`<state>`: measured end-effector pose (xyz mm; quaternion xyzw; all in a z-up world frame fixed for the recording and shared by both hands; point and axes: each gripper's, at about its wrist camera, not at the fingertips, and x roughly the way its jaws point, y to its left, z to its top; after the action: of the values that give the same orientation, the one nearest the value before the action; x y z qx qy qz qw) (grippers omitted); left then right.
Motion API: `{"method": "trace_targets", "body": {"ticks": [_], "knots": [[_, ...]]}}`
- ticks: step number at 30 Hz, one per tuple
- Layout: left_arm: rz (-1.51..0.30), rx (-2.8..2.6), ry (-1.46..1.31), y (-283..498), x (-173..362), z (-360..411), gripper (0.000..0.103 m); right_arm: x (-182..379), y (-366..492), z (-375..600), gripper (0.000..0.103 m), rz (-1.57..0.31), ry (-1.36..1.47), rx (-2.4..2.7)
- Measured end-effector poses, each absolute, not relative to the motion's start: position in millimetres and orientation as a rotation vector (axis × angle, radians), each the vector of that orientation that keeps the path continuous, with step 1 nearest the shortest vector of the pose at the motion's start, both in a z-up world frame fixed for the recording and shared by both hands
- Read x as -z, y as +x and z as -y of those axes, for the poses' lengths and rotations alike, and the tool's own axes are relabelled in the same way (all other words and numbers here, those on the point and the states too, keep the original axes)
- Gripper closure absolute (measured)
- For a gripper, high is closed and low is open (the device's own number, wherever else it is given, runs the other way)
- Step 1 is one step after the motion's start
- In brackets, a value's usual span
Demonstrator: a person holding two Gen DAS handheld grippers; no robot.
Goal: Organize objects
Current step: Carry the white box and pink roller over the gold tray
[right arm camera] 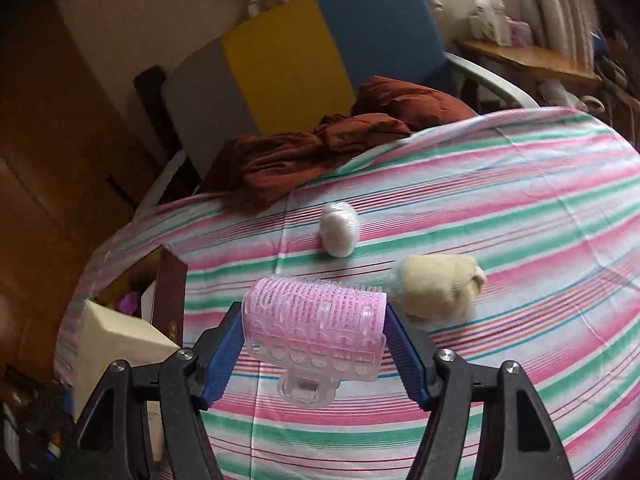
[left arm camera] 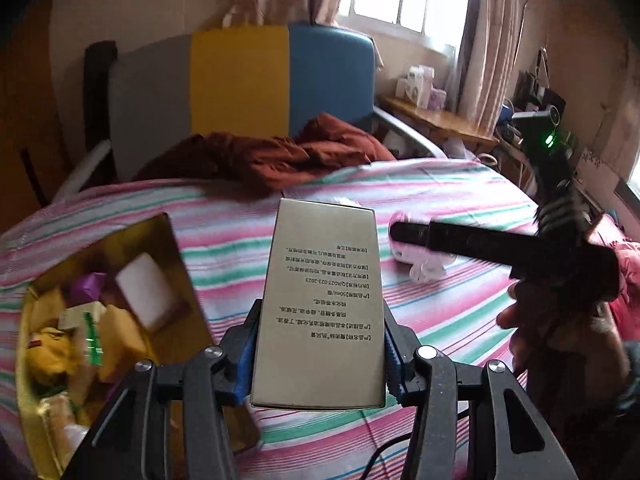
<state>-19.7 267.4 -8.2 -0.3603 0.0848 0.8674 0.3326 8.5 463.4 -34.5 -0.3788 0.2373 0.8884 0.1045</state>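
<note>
My left gripper (left arm camera: 318, 354) is shut on a tall silver box (left arm camera: 320, 300) with printed text, held above the striped bed. An open gold storage box (left arm camera: 100, 320) with several small items lies to its left. My right gripper (right arm camera: 314, 344) is shut on a pink hair roller (right arm camera: 314, 320), held above the bed. The right gripper also shows in the left wrist view (left arm camera: 412, 236), with the pink roller (left arm camera: 420, 260) partly hidden behind it. A white ball (right arm camera: 339, 229) and a beige rolled sock (right arm camera: 440, 288) lie on the sheet beyond the roller.
A brown blanket (left arm camera: 272, 156) is bunched at the head of the bed, before a grey, yellow and blue headboard (left arm camera: 240, 80). A wooden side table (left arm camera: 436, 120) with small items stands at the right. The gold box's edge (right arm camera: 168, 300) and the silver box (right arm camera: 116, 344) appear in the right wrist view.
</note>
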Motion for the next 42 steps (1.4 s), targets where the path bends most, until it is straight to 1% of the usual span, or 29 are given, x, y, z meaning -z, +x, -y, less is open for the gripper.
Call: {"method": "trace_targets", "body": {"ticks": [9,24,29,36,42], "knots": [[-0.197,-2.347,-0.911,-18.8,-4.9,-230.7,0.051,34.5,4.0,-445.7,0.034,-0.576,-1.142,-2.649],[-0.151,-2.436,-0.985,-30.6,6.6,-180.8,0.051,45.7,-6.4,-420.9,0.034,-0.448,-1.258,-2.661],[-0.124,-2.455,-1.018,-36.8,12.3,-163.7,0.051,42.6,-5.1,-404.6,0.034,-0.509,-1.278,-2.707],[-0.058,-2.482,-1.043,-45.6,14.7,-132.0,0.053,32.9,-1.0,-358.2,0.034,-0.585,-1.285,-2.819],[0.013,-2.560,-1.061,-54.8,14.4,-86.3,0.053,18.9,-6.4,-305.1,0.034,-0.523,-1.302,-2.952]]}}
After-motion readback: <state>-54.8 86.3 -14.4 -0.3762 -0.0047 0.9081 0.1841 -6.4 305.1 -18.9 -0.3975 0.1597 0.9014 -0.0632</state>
